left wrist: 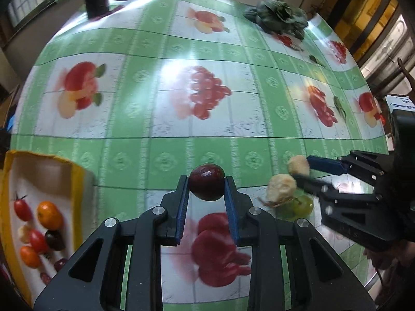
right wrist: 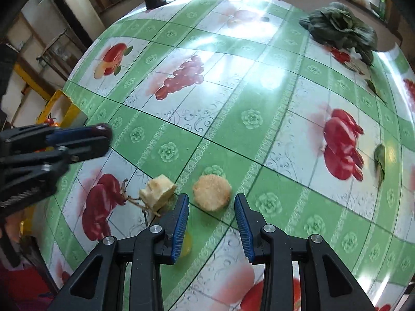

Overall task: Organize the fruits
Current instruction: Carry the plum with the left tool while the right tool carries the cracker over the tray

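My left gripper [left wrist: 206, 181] is shut on a dark red round fruit [left wrist: 206, 185] and holds it a little above the fruit-print tablecloth. It also shows at the left of the right wrist view, the fruit [right wrist: 102, 129] at its tips. My right gripper [right wrist: 211, 202] is open and points down at a pale tan round fruit piece [right wrist: 212, 192]. The piece lies on the cloth between the fingertips with a small gap on each side. A second pale chunk [right wrist: 157, 193] and a green grape [left wrist: 302, 204] on a dry stem lie just left of it.
A yellow-rimmed white tray [left wrist: 75, 178] at the near left holds cherry tomatoes, small oranges and dark fruits. Leafy greens [right wrist: 339, 26] lie at the far right, a black cup [left wrist: 97, 2] at the far left edge. Loose leaves [right wrist: 380, 159] dot the right side.
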The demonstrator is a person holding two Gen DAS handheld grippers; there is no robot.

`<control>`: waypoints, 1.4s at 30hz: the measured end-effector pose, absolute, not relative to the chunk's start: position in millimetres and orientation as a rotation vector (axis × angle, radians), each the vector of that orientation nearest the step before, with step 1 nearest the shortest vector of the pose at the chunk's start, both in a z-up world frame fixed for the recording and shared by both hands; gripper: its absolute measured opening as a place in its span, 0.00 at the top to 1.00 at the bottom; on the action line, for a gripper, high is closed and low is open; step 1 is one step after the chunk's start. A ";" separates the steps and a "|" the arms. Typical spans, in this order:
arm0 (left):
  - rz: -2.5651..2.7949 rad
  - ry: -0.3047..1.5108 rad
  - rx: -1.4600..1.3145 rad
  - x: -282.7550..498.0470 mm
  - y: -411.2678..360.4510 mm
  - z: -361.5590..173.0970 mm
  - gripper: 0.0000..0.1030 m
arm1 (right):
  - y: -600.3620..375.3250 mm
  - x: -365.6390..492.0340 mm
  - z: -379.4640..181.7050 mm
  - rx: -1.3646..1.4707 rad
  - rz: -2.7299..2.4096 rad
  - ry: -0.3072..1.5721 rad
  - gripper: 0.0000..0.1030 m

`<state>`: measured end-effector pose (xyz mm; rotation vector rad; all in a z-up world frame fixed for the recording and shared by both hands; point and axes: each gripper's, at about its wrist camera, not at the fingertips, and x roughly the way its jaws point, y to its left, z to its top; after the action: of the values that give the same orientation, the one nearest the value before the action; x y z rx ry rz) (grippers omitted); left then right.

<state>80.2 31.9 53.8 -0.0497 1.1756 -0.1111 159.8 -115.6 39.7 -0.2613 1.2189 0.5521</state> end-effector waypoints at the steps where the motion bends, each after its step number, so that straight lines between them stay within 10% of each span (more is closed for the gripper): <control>1: -0.098 1.175 -0.053 77.7 35.6 54.5 0.75 | -113.1 160.1 38.9 -0.291 0.544 1.211 0.73; 42: 0.312 1.156 -0.259 -79.5 253.6 75.4 0.75 | 109.0 67.8 82.3 -0.345 1.049 1.193 0.73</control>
<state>-79.5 253.6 75.4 -0.2594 1.1563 0.3116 67.8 109.0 82.3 -0.3447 1.1932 1.0489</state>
